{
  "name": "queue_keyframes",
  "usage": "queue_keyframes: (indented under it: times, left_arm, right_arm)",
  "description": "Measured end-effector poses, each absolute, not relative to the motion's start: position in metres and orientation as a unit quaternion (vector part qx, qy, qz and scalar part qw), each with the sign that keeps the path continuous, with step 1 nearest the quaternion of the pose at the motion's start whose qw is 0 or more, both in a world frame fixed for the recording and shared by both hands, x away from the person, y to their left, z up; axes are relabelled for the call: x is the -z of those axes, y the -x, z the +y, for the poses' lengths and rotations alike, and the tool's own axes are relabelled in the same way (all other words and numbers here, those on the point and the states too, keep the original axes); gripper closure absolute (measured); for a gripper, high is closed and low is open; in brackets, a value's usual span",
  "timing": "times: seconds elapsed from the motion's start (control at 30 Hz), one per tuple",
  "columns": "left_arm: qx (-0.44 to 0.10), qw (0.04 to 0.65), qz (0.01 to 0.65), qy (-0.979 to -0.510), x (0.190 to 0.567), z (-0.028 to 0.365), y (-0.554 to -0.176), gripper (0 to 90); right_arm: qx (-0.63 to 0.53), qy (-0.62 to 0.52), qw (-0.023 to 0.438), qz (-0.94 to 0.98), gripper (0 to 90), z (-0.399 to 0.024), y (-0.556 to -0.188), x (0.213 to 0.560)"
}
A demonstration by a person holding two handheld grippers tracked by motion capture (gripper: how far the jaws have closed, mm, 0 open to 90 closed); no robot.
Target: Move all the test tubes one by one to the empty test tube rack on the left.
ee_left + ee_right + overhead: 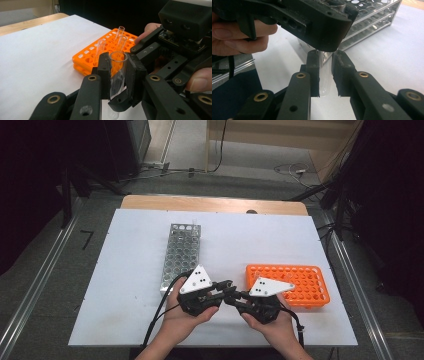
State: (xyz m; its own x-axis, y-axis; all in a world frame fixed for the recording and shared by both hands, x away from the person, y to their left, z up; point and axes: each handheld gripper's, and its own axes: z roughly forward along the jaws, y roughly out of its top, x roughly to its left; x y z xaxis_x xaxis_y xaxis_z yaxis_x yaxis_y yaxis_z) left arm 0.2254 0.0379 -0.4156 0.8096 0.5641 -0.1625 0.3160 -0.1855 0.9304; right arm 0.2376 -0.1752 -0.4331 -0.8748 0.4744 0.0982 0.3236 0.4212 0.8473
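High view: left claw and right claw meeting just left of orange rack, right of metal rack.

Left gripper view: clamped on glass test tube.

Right gripper view: clamped on tube's rounded end. Release one claw only once the other's grip is firm.

- No readable text, brand, number or sign stands anywhere.
- The clear test tube carries faint printed marks, too blurred to make out.
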Motion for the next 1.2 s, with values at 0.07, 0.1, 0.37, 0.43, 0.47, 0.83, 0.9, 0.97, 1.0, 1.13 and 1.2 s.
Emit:
queue_keyframes:
  times: [0.07, 0.1, 0.37, 0.43, 0.47, 0.83, 0.9, 0.97, 1.0, 1.13, 1.2]
  left_arm:
    - [-0.109, 0.570, 0.289, -0.761, 0.415, 0.039, -0.226, 76.1]
    - [-0.111, 0.570, 0.293, -0.759, 0.415, 0.039, -0.227, 76.1]
    - [-0.128, 0.577, 0.302, -0.748, 0.405, 0.053, -0.234, 76.1]
    - [-0.132, 0.581, 0.306, -0.742, 0.401, 0.056, -0.238, 76.1]
    - [-0.133, 0.583, 0.309, -0.739, 0.400, 0.058, -0.240, 76.1]
    - [-0.158, 0.576, 0.323, -0.734, 0.388, 0.077, -0.267, 76.1]
    - [-0.164, 0.575, 0.328, -0.732, 0.385, 0.083, -0.274, 76.1]
    - [-0.171, 0.573, 0.336, -0.728, 0.382, 0.089, -0.281, 76.1]
    - [-0.176, 0.571, 0.340, -0.726, 0.381, 0.092, -0.284, 76.1]
    - [-0.189, 0.571, 0.361, -0.713, 0.376, 0.104, -0.298, 76.1]
    - [-0.192, 0.573, 0.367, -0.707, 0.374, 0.108, -0.304, 76.1]
  right_arm:
    - [-0.485, -0.241, 0.077, 0.837, 73.0, -0.176, -0.238, 0.433]
    - [-0.486, -0.243, 0.079, 0.836, 71.3, -0.176, -0.238, 0.433]
    - [-0.499, -0.241, 0.090, 0.828, 42.4, -0.193, -0.234, 0.429]
    - [-0.498, -0.238, 0.095, 0.828, 31.1, -0.199, -0.233, 0.427]
    - [-0.496, -0.233, 0.100, 0.831, 25.5, -0.202, -0.233, 0.426]
    - [-0.517, -0.241, 0.111, 0.814, 0.0, -0.241, -0.233, 0.415]
    - [-0.517, -0.242, 0.115, 0.813, 0.0, -0.246, -0.233, 0.414]
    - [-0.515, -0.246, 0.120, 0.812, 0.0, -0.251, -0.232, 0.414]
    - [-0.515, -0.249, 0.122, 0.811, 0.0, -0.254, -0.231, 0.414]
    - [-0.513, -0.263, 0.129, 0.807, 0.0, -0.268, -0.230, 0.416]
    - [-0.513, -0.271, 0.131, 0.804, 0.0, -0.276, -0.229, 0.417]
